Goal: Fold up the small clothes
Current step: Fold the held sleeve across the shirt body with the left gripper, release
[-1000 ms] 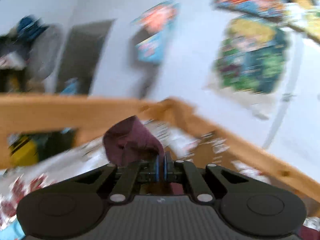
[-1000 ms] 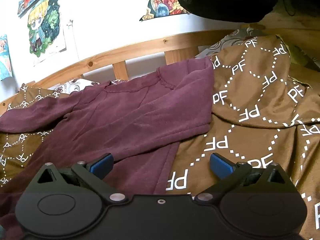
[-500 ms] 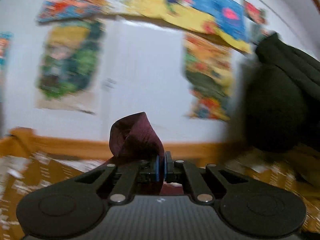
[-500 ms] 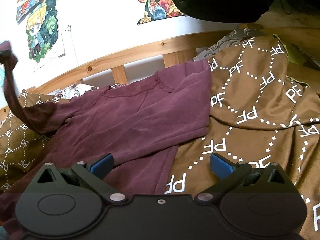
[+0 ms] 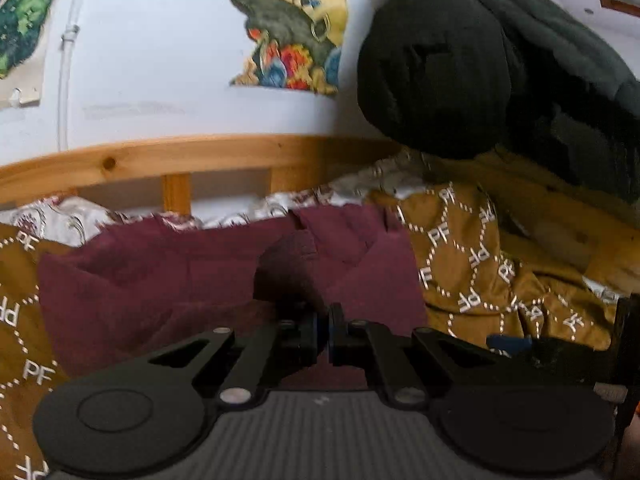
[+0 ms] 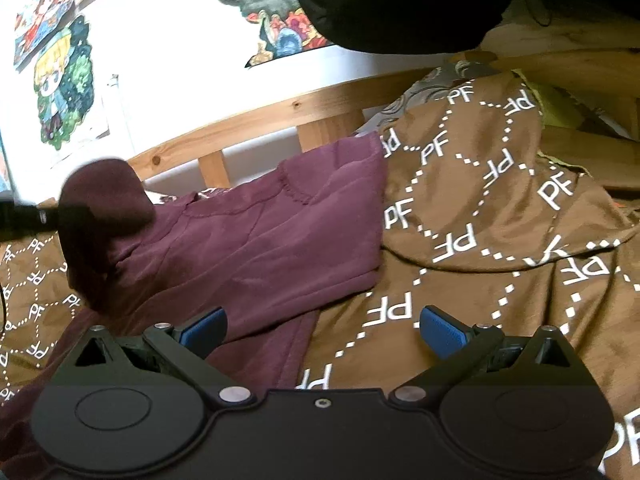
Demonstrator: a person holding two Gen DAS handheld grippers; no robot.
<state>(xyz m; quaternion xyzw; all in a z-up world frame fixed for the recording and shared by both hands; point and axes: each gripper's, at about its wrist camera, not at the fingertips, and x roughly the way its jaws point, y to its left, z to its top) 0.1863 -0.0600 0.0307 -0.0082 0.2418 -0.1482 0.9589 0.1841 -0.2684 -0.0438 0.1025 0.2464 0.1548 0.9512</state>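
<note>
A maroon long-sleeved shirt [image 6: 260,248] lies spread on a brown blanket [image 6: 480,200] printed with "PF". My left gripper [image 5: 323,320] is shut on the shirt's sleeve end [image 5: 286,272], which bunches up just ahead of its fingers, over the shirt body [image 5: 160,280]. In the right wrist view the lifted sleeve [image 6: 104,200] hangs at the left above the shirt, with the left gripper's dark tip [image 6: 24,216] at the edge. My right gripper [image 6: 322,328] is open, low over the shirt's near hem and the blanket, holding nothing.
A wooden bed rail [image 5: 200,156] runs along the far side below a white wall with colourful posters [image 5: 288,20]. A bulky black soft item [image 5: 440,64] hangs over the right end. White patterned bedding [image 5: 60,216] shows behind the shirt.
My left gripper swung to the right and lower with the sleeve, from facing the wall to over the shirt body. The sleeve now hangs over the shirt's left part. The right gripper stayed put.
</note>
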